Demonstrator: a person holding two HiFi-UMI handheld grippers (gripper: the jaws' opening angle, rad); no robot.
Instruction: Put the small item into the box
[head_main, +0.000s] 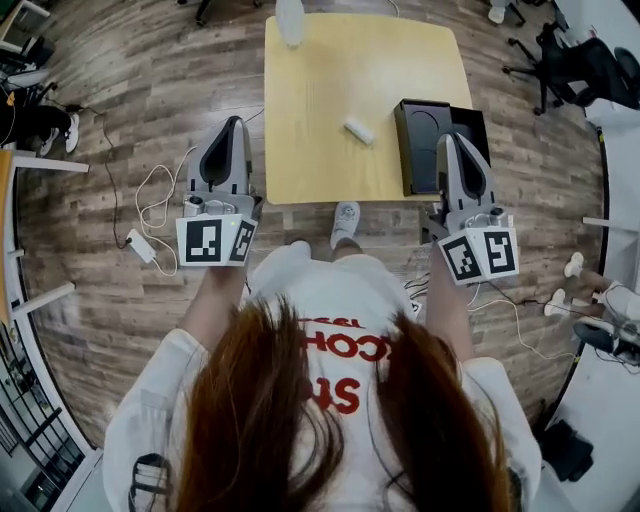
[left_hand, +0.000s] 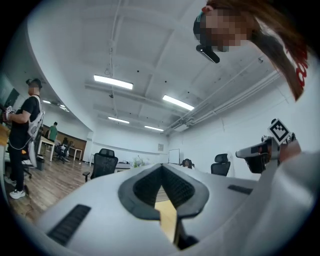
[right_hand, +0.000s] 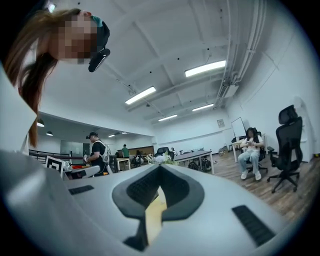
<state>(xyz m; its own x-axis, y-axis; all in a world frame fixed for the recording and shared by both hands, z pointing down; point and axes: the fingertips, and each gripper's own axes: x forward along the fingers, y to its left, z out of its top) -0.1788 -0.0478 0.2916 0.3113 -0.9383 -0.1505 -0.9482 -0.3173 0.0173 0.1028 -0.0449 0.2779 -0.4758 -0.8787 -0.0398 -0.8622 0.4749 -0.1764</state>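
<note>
A small white item (head_main: 359, 130) lies on the yellow wooden table (head_main: 320, 90), just left of an open black box (head_main: 425, 150) at the table's right near corner. My left gripper (head_main: 232, 128) hovers over the floor beside the table's left near corner, with its jaws together and nothing in them. My right gripper (head_main: 452, 142) hangs over the near part of the box, also shut and empty. In the left gripper view the left gripper (left_hand: 161, 169) points level across the room, and so does the right gripper (right_hand: 160, 169) in its own view. A sliver of table (left_hand: 168, 220) shows below the tips.
A white object (head_main: 290, 20) stands at the table's far edge. Cables and a power strip (head_main: 141, 246) lie on the wooden floor at left. Black office chairs (head_main: 575, 60) stand at the far right. A person (left_hand: 22, 135) stands off to the left, and another sits (right_hand: 250, 150) at the right.
</note>
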